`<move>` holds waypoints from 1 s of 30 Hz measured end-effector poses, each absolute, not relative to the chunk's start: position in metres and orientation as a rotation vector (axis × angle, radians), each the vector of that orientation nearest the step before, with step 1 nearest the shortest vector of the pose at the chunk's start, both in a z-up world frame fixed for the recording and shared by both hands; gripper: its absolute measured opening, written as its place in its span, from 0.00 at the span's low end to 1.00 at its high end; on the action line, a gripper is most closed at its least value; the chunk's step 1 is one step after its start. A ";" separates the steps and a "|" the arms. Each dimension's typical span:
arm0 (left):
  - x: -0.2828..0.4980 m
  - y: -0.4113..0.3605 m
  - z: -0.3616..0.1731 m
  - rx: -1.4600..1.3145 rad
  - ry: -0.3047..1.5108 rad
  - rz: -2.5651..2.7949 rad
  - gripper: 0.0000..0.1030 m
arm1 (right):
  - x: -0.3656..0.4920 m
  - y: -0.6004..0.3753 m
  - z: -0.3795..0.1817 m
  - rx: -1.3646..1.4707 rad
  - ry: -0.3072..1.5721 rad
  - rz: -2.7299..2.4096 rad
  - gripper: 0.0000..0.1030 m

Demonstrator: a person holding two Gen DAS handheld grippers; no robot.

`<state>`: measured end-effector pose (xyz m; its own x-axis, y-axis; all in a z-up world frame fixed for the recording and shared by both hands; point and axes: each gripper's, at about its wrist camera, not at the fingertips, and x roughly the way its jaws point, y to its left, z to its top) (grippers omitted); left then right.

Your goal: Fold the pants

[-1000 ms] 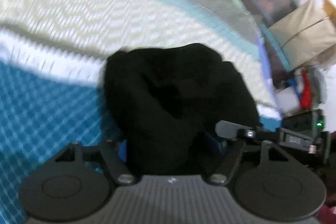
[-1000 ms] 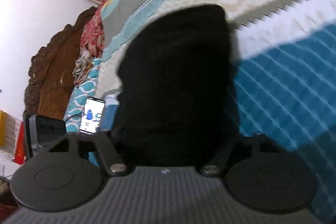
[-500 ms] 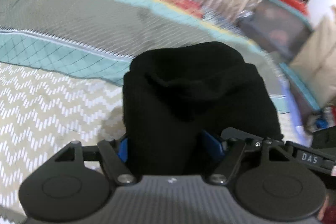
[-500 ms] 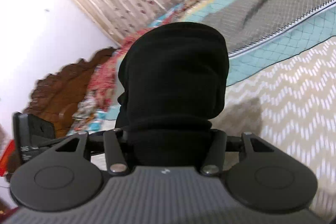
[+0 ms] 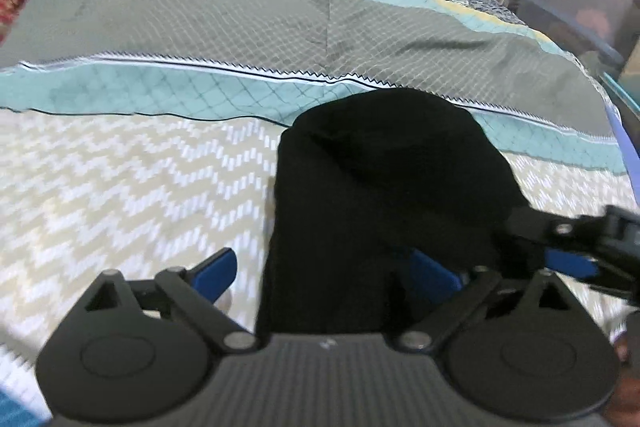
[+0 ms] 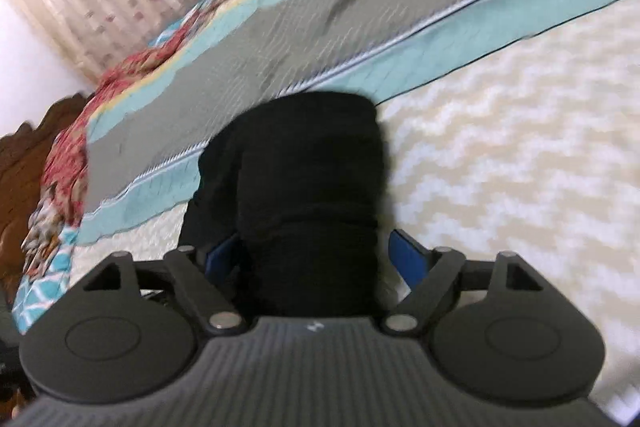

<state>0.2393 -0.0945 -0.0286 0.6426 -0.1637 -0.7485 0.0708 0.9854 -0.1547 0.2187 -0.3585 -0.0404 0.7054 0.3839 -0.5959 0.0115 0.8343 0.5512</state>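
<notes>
Left tool (image 5: pixel 324 271): jaws opening, blue pads (image 5: pixel 214 269) clear of the cloth. Right tool (image 6: pixel 316 257): jaws likewise opening, pads apart. The pants (image 5: pixel 384 211), a soft black folded bundle with a rounded top, sit between both pairs of jaws on the bed (image 5: pixel 120 195), over its cream zigzag-patterned cover.

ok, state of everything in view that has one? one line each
Pants: black, bunched into a thick bundle, lying between the fingers of both grippers.
Left gripper: jaws opening; left pad clear of the cloth.
Right gripper: jaws opening; right pad just off the cloth, left pad partly hidden.
Bedspread: spread flat over the bed, a few shallow creases in the grey band.
</notes>
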 end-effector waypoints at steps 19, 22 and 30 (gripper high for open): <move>0.027 -0.111 0.026 0.023 0.793 -0.079 1.00 | 0.033 -0.329 -0.019 0.578 0.799 0.224 0.88; 0.009 -0.111 0.031 0.038 0.774 -0.061 1.00 | 0.016 -0.322 -0.016 0.568 0.796 0.230 0.92; -0.017 -0.113 0.033 0.070 0.766 -0.022 1.00 | -0.004 -0.309 -0.015 0.551 0.790 0.241 0.92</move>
<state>-0.0169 -0.1132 0.0328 0.7203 0.0051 -0.6937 0.0457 0.9975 0.0548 -0.0045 -0.3094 -0.0154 0.6859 0.4038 -0.6054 -0.0027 0.8333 0.5528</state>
